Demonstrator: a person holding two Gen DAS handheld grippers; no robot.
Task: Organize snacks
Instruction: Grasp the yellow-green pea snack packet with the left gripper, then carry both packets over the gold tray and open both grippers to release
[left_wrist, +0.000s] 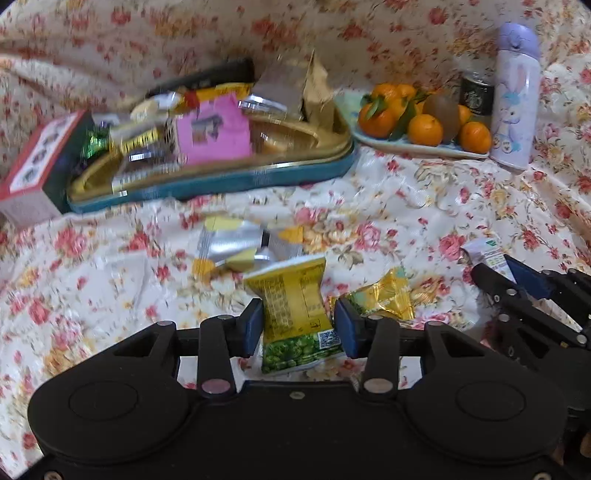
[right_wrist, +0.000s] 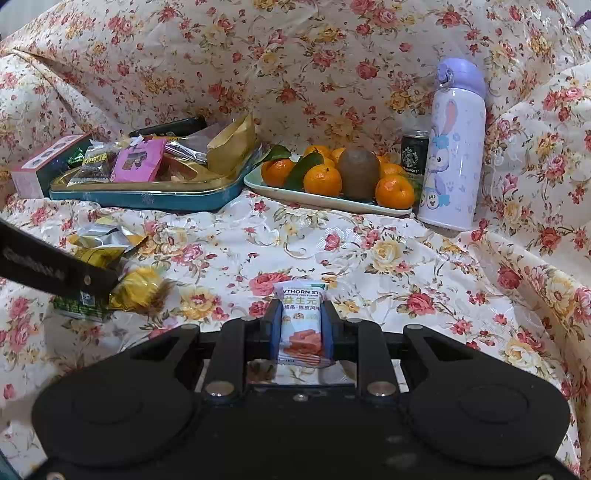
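Observation:
A yellow-green pea snack packet (left_wrist: 295, 317) lies on the flowered cloth between the blue pads of my left gripper (left_wrist: 298, 311). The jaws are open and the right pad stands a little off the packet's edge. In the right wrist view one of the left gripper's black fingers (right_wrist: 85, 278) reaches in from the left over that packet (right_wrist: 79, 310). My right gripper (right_wrist: 302, 308) is shut on a white hawthorn stick packet (right_wrist: 303, 328), held upright just above the cloth. A gold-wrapped candy (left_wrist: 384, 295) and silver-yellow packets (left_wrist: 236, 247) lie close by.
A teal tin tray (right_wrist: 147, 201) piled with snacks, a pink packet (right_wrist: 138, 160) among them, sits at the back left beside a red-and-white box (left_wrist: 33, 170). To its right stand a plate (right_wrist: 325, 201) of tangerines and a kiwi, a dark can (right_wrist: 413, 153) and a lilac bottle (right_wrist: 454, 147).

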